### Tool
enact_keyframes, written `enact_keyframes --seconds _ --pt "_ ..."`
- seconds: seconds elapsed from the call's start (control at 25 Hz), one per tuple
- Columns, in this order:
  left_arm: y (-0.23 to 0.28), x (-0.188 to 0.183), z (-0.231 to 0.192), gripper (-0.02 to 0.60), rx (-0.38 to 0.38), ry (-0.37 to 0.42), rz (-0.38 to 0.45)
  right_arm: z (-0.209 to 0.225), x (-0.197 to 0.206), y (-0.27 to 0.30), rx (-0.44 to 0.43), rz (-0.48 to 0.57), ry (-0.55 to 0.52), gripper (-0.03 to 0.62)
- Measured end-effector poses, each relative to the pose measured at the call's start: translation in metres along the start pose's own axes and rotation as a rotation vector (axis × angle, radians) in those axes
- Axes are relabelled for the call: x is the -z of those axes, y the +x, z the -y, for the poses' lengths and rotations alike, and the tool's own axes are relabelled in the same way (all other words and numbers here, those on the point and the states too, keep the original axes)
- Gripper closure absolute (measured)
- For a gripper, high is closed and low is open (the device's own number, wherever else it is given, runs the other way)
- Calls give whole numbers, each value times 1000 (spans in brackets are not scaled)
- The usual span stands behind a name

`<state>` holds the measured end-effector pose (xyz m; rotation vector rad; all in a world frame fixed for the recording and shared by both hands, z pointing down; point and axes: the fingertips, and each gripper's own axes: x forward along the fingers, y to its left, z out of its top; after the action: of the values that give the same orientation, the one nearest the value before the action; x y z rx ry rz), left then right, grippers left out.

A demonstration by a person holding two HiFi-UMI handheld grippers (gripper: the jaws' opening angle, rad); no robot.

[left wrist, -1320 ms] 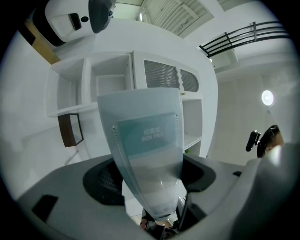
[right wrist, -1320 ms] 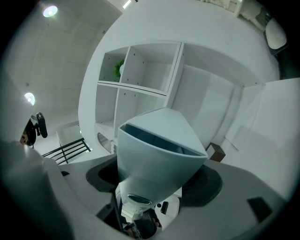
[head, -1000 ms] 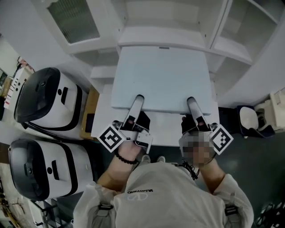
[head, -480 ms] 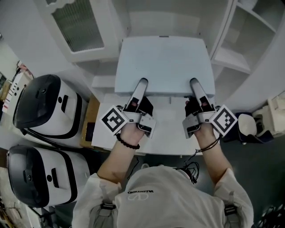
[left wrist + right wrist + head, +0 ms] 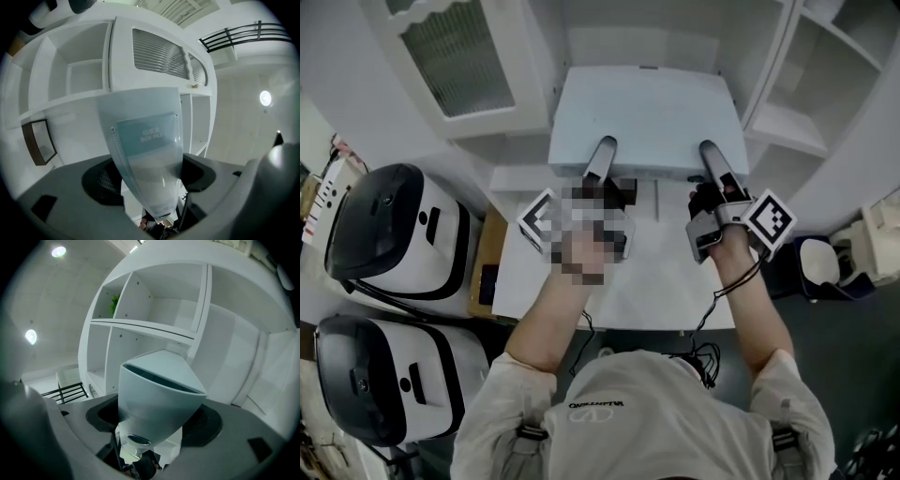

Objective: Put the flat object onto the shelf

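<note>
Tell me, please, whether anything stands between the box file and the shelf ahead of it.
Nothing visible does: the box file faces an open shelf bay, and the cabinet door stands off to the left.

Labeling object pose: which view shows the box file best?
Head view: the box file shows almost whole, broad face to the camera. Each gripper view shows only a foreshortened end clamped between its jaws.
</note>
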<state>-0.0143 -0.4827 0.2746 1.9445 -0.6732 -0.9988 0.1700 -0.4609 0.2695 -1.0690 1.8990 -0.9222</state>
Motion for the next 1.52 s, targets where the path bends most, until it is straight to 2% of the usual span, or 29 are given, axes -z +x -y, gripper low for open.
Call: enact_keyframes --seconds 0.6,0.84,1.0,1.2,1.36,1.52 --pt "24 -11 -14 241 -11 27 29 16 -9 21 16 1 41 223" --pt "55 -23 -26 241 -34 15 49 28 -25 54 34 -23 60 221" --pt "58 -24 -28 241 -45 8 61 30 -27 59 46 -35 68 217" --pt "57 -24 -26 232 -29 21 63 25 -26 58 16 -42 50 212" --pt "54 -23 -22 199 -11 86 43 13 -21 50 -41 -52 -46 186" --pt "28 -22 -18 193 -28 232 30 1 -11 20 -62 -20 -183 175"
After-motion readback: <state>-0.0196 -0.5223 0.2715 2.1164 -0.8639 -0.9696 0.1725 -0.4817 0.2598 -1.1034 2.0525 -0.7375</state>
